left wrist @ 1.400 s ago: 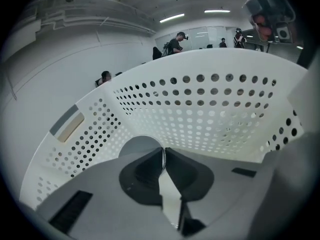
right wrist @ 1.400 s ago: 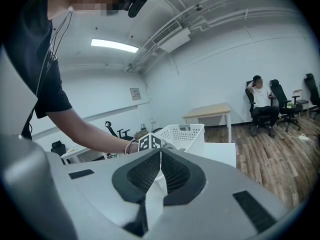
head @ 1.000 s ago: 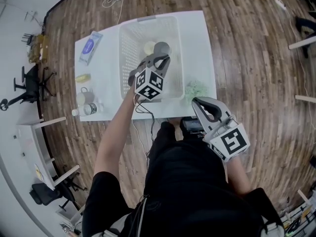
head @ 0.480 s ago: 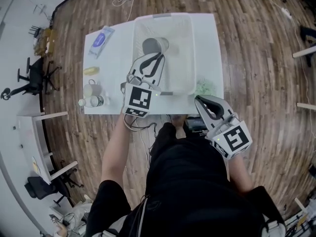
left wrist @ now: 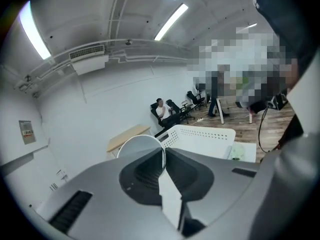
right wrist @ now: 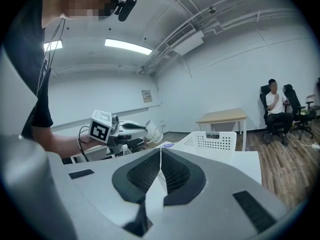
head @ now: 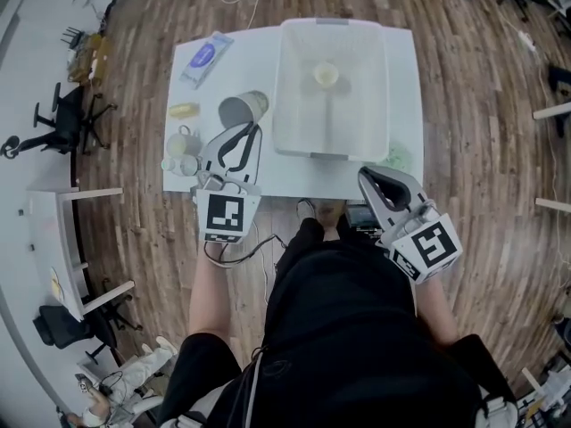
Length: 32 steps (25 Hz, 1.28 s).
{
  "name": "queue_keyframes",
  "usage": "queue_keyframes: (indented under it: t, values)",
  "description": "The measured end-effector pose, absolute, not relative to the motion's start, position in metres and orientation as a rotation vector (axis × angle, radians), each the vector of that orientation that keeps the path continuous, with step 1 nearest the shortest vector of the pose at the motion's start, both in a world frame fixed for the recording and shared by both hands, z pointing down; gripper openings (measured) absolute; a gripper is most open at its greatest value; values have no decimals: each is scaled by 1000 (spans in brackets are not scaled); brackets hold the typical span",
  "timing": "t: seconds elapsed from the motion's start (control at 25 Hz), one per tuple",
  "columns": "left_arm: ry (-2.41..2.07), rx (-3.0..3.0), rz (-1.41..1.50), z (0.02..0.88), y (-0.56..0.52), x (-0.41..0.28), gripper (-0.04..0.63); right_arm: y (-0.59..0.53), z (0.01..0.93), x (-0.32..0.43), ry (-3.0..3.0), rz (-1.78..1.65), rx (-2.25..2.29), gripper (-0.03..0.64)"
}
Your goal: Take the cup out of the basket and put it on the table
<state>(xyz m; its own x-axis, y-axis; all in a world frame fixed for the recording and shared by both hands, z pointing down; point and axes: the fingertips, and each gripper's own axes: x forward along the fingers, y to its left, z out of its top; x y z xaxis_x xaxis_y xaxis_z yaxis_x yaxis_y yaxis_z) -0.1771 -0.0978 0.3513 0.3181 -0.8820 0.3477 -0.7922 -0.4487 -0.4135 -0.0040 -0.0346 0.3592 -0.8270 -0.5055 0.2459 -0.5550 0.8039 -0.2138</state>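
A grey cup (head: 243, 110) lies tilted with its mouth up toward the head camera, over the white table (head: 403, 78) just left of the white perforated basket (head: 379, 105). My left gripper (head: 252, 132) is shut on the cup's rim. In the left gripper view the cup's thin round rim (left wrist: 142, 143) sits between the closed jaws of the left gripper (left wrist: 164, 151). My right gripper (head: 368, 176) hangs at the table's near edge, right of the basket, shut and empty. In the right gripper view the right gripper (right wrist: 160, 151) is closed, with the cup (right wrist: 151, 130) far left and the basket (right wrist: 212, 141) ahead.
A pale round thing (head: 326, 75) lies in the basket. On the table's left part are a blue-labelled packet (head: 206, 57), a yellow item (head: 183, 111), a small mug (head: 183, 141) and a bottle (head: 177, 163). A green crumpled thing (head: 399, 157) sits at the right near corner.
My left gripper has carried the cup out of the basket, leftward and toward me, to a spot over the table left of the basket. The right gripper has barely moved.
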Motion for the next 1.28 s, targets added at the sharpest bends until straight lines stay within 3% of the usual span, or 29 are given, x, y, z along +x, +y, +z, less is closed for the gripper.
queue_keyframes:
  t: [0.64, 0.92, 1.2, 1.28]
  values:
    - [1683, -2465, -1375, 573, -57, -300, 26, -8, 368, -53, -2717, 420, 897, 25]
    - [1625, -2481, -1521, 613, -53, -308, 26, -1, 372, -52, -2663, 444, 979, 25]
    - [1636, -2549, -1484, 620, -55, -311, 35, 1, 375, -57, -2639, 450, 1018, 25]
    - [1612, -2574, -1490, 621, -54, -309, 93, -1, 376, -57, -2635, 450, 1025, 25]
